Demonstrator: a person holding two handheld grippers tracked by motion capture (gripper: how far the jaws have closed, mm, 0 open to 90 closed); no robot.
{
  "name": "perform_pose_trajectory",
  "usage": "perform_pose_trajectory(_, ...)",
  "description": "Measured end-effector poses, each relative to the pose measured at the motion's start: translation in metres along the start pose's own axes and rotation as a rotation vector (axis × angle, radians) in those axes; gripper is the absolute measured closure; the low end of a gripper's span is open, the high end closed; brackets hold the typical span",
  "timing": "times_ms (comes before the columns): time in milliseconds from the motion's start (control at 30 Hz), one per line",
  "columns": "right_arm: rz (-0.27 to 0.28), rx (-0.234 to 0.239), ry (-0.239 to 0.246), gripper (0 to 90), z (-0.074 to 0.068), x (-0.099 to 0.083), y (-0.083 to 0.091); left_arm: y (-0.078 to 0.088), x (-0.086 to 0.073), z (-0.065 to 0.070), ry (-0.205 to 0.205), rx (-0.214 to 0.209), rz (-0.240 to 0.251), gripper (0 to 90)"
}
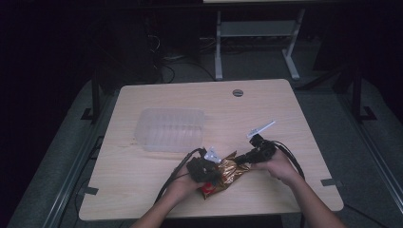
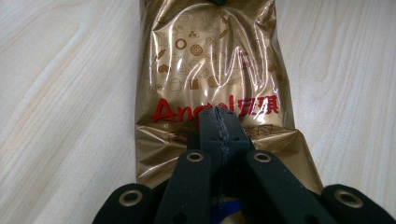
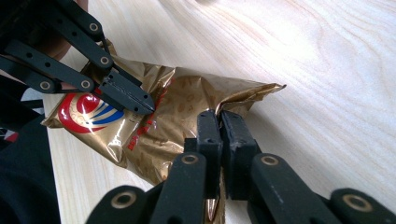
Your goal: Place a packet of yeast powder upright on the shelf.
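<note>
Gold foil, crinkled and printed with small bakery drawings and red lettering, makes up the packet (image 1: 225, 173) that both tools have hold of near the front edge of the table (image 1: 294, 118), a little to the centre of it. The left gripper (image 2: 218, 111) has its jaws pressed flat together on the packet's lower part, just over the red lettering, and in the right gripper view the same tool (image 3: 140, 103) reaches in from the upper left, by the red-and-blue round emblem. The right gripper (image 3: 219, 114) is clamped on the opposite part of the packet, towards its pointed, crimped end; its jaws stand nearly together with a fold of foil pinched between them. Judging by this, the two grips sit on opposite ends so the packet can be pulled taut or torn open: one tool anchors the body while the other takes the seal side. The packet lies slanted between the hands, partly lifted off the wood at the right end and resting lower at the left. Farther back, towards the left half of the table, a clear ribbed plastic container (image 1: 171, 129) stands well apart from the work, probably waiting to receive the contents. A grey round grommet (image 1: 238, 92) sits near the far edge.
</note>
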State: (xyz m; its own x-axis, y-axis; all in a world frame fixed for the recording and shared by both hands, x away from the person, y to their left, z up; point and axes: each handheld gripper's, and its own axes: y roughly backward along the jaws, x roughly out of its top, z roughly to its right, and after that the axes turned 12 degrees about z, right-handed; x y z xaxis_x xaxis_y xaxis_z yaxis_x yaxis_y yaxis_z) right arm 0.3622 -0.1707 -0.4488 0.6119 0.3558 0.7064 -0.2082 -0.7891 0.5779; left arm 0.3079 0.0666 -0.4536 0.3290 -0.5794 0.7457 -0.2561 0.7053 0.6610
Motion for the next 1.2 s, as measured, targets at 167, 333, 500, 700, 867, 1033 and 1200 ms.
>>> perform_pose_trajectory(167, 0.001, -0.002, 0.009, 90.0, -0.002, 0.000, 0.001, 0.000, -0.001, 0.000, 0.027, -0.003, 0.027, 90.0)
perform_pose_trajectory(333, 0.012, -0.002, 0.020, 90.0, -0.004, 0.001, 0.005, 0.006, -0.001, -0.002, 0.044, -0.020, 0.051, 87.4)
perform_pose_trajectory(500, 0.042, 0.018, 0.020, 90.0, -0.007, 0.004, 0.012, 0.019, 0.000, -0.002, 0.037, -0.019, 0.061, 87.6)
perform_pose_trajectory(700, 0.091, 0.041, 0.019, 90.0, -0.009, 0.007, 0.025, 0.044, -0.005, -0.008, 0.029, 0.009, 0.062, 89.5)
perform_pose_trajectory(867, 0.133, 0.053, 0.015, 90.0, -0.010, 0.010, 0.037, 0.049, -0.010, -0.016, 0.054, 0.037, 0.053, 89.7)
perform_pose_trajectory(1033, 0.193, 0.099, 0.032, 90.0, -0.018, 0.015, 0.052, 0.045, -0.010, -0.020, 0.048, 0.042, 0.039, 89.7)
perform_pose_trajectory(1200, 0.232, 0.128, 0.030, 90.0, -0.021, 0.017, 0.059, 0.031, -0.009, -0.015, 0.047, 0.040, 0.040, 89.7)
